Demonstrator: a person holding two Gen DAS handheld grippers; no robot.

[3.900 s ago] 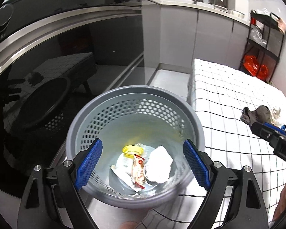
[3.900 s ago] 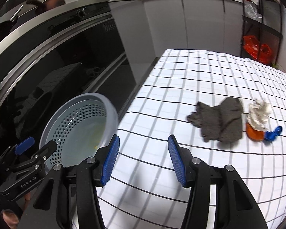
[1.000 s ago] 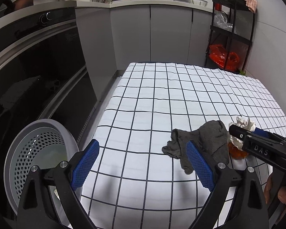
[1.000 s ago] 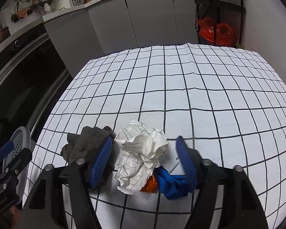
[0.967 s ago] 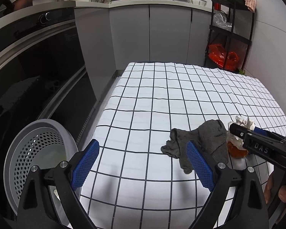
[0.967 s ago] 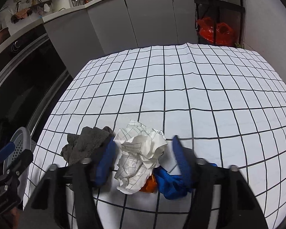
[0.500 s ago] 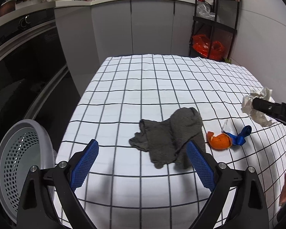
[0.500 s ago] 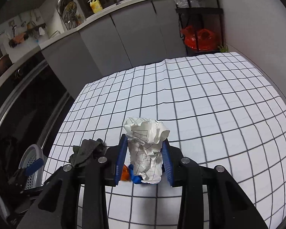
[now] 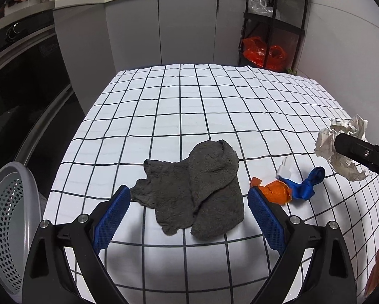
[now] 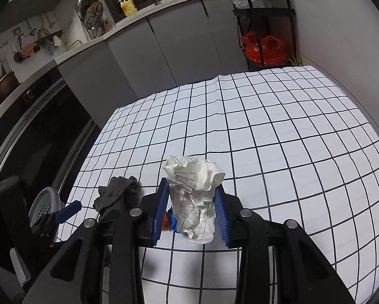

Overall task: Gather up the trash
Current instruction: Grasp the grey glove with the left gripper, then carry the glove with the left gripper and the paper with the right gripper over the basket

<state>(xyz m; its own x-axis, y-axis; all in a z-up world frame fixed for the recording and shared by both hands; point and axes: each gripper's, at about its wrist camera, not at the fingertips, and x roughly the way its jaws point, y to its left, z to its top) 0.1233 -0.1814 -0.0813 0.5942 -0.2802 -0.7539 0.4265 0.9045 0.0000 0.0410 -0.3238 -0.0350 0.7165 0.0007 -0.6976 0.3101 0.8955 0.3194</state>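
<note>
Above the table (image 9: 179, 106), which is covered by a white cloth with a black grid, the right gripper (image 10: 191, 211) has just been closing its jaws, and its 2 blue pads now clamp a crumpled ball of white paper (image 10: 194, 190), held clear of the cloth. In the left wrist view that paper (image 9: 341, 152) hangs at the right edge, off the surface. The left gripper (image 9: 188, 217) hovers with its jaws wide apart and nothing between them, just in front of a dark grey rag (image 9: 197, 190) lying flat. Just right of the rag lie an orange scrap (image 9: 274, 192) and a blue scrap (image 9: 308, 185), touching each other. A grey perforated bin (image 9: 4, 228) stands beside the table's left edge.
</note>
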